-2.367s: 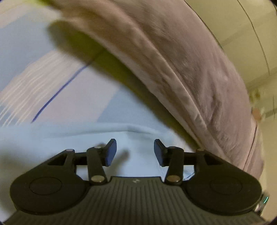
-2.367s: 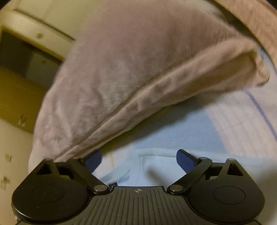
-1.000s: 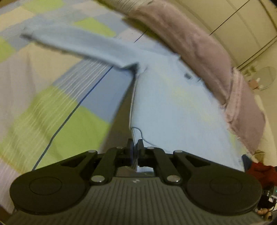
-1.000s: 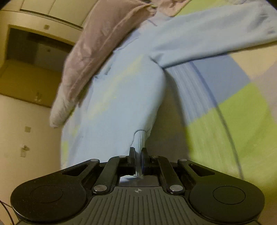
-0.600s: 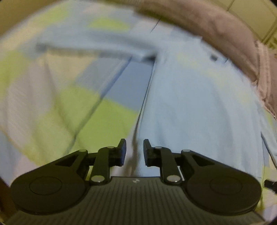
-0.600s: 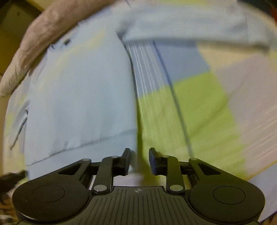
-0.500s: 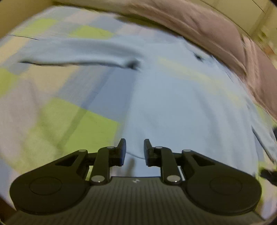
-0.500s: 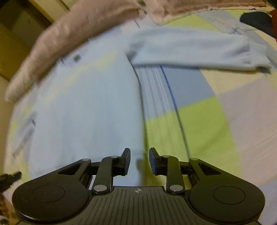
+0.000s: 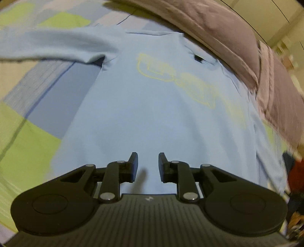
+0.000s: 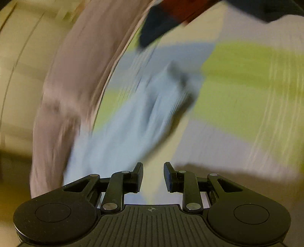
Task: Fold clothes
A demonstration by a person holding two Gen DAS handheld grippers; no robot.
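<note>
A light blue long-sleeved sweatshirt (image 9: 152,106) with yellow outline lettering lies flat on the checked bedsheet (image 9: 28,136), collar at the far end and one sleeve (image 9: 53,45) stretched out to the left. My left gripper (image 9: 146,161) is open and empty, hovering over the lower body of the sweatshirt. In the blurred right wrist view, the other light blue sleeve (image 10: 148,106) runs away from my right gripper (image 10: 153,171), which is open and empty just above the sleeve's near part.
A mauve fleece blanket (image 9: 237,41) is bunched along the far side of the bed, also seen in the right wrist view (image 10: 76,76). Dark blue and red clothes (image 10: 171,20) lie at the far end of the bed. Beige cupboards (image 9: 281,11) stand behind.
Both grippers let go of the sweatshirt hem and opened. The left one moved over the sweatshirt body. The right one swung fast to the right, toward the other sleeve.
</note>
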